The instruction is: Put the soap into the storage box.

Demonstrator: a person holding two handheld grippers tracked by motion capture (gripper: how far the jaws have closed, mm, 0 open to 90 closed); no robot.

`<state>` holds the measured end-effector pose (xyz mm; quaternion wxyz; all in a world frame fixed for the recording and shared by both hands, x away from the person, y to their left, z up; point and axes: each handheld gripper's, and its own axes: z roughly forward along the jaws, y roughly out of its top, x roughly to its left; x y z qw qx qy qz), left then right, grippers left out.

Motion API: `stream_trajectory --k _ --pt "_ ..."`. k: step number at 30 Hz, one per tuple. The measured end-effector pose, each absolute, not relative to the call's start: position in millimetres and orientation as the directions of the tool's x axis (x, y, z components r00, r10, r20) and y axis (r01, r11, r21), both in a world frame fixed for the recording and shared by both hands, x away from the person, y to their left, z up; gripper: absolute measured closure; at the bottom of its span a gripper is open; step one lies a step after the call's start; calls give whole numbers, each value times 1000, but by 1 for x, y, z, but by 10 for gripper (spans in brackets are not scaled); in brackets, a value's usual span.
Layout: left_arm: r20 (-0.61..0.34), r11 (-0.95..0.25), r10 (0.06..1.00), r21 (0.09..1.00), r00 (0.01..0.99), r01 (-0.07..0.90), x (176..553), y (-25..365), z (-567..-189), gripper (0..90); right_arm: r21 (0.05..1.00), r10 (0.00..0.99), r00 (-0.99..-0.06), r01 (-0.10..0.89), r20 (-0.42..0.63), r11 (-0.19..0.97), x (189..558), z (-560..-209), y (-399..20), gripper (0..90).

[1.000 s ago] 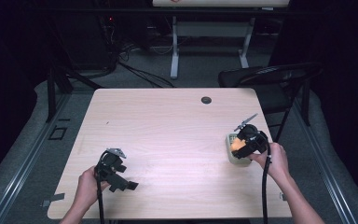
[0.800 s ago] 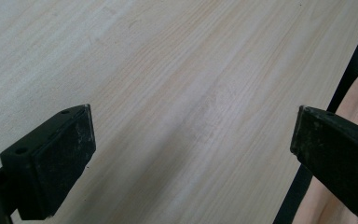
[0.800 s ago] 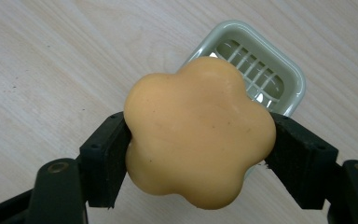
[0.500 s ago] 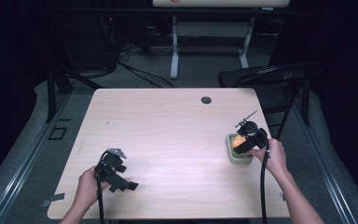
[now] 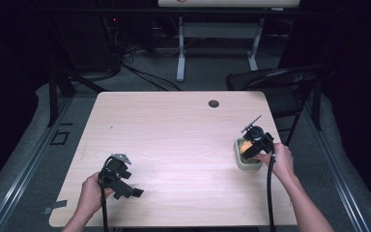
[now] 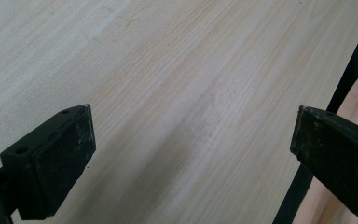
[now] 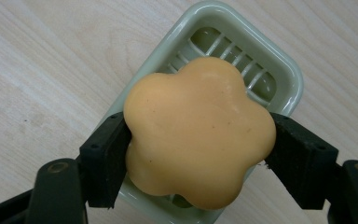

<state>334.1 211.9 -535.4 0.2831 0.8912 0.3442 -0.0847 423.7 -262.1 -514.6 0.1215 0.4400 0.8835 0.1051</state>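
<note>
Right gripper (image 7: 198, 154) fingers clamped on orange flower-shaped soap (image 7: 198, 135) over pale green soap dish (image 7: 279, 74), left gripper (image 6: 193, 140) fingers wide apart above bare wooden table (image 6: 168, 70)

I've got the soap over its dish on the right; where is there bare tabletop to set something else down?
Nearly all of the table is bare: the whole stretch between the left gripper and the soap dish, back to the round grommet. The only crowding is at the right edge, where the right gripper holds the orange soap.

Two black tools (image 5: 118, 175) (image 5: 254, 145) with matte rectangular pads, trailing black cables.
</note>
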Motion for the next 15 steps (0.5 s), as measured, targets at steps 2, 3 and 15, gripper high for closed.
stream_trajectory --k 2,3,15 --pt "-344 -608 562 445 752 658 334 211 -536 2 286 799 -587 750 -127 596 424 -515 -261 266" --pt "-348 -609 560 443 752 658 334 211 -536 2 289 800 -585 749 -133 596 424 -516 -261 266" --pt "-349 -625 554 427 756 654 334 209 -538 2 267 795 -586 750 -156 605 426 -524 -261 265"
